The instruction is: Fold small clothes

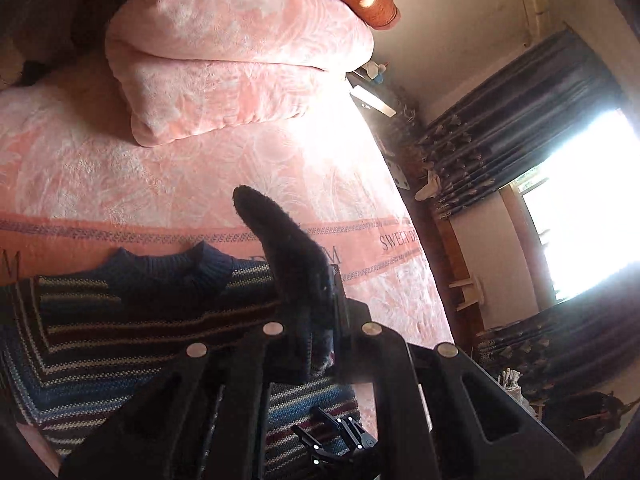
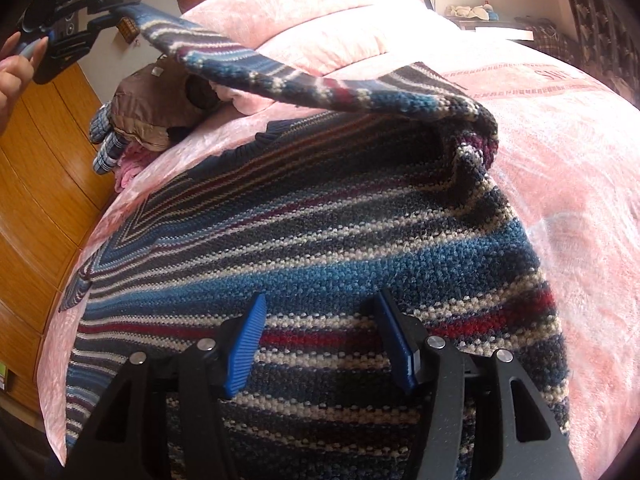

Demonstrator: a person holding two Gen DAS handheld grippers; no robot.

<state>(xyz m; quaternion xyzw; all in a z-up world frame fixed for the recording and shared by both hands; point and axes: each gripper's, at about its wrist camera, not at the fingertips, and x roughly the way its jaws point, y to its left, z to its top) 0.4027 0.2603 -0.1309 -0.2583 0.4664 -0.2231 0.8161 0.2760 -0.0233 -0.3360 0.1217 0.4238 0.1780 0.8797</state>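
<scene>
Lifting sweater (image 2: 320,216) sleeve (image 2: 256,68), L tool (image 2: 120,4).

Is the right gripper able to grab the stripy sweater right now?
Probably yes. The right gripper is open, its blue fingers just above the sweater lying on the bed, with nothing between them. The left gripper only holds up the sleeve, off to the side.

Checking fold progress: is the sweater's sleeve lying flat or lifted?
Lifted: the left tool holds the sleeve above the striped sweater.
</scene>
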